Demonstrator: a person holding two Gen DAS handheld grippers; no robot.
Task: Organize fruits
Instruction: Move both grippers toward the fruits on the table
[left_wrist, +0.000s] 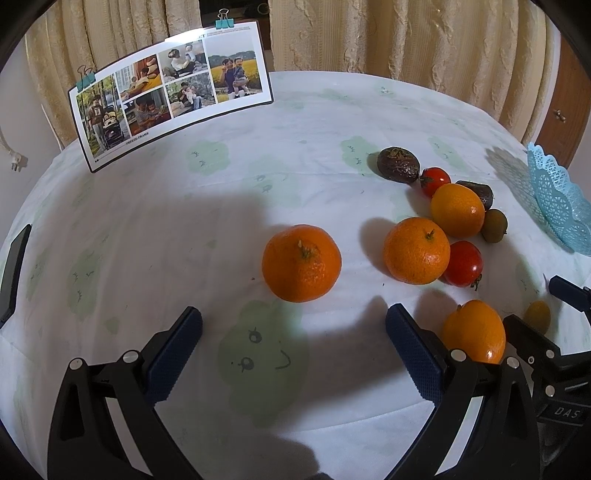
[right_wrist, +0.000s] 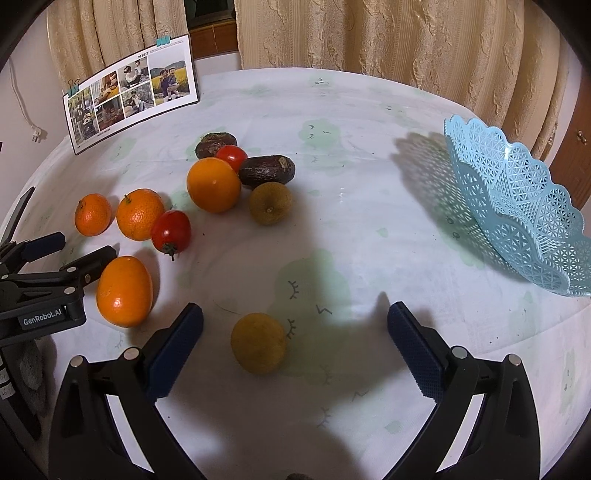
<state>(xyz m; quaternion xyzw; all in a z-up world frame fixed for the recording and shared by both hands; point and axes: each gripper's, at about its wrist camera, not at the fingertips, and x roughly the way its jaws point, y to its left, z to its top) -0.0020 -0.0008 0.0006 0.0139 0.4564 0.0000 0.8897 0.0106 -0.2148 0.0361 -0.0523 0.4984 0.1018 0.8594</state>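
Both claws gaping, empty: your left gripper (left_wrist: 293, 345) faces mandarin (left_wrist: 301, 263) | right gripper (right_wrist: 294, 347) brackets yellow-green fruit (right_wrist: 259, 343) | blue basket (right_wrist: 524, 206) looks empty, interior partly hidden | every fruit on tablecloth (right_wrist: 369, 206), sorting not begun

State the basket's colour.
Light blue basket, lattice-patterned with a scalloped rim; clearest in the right wrist view.
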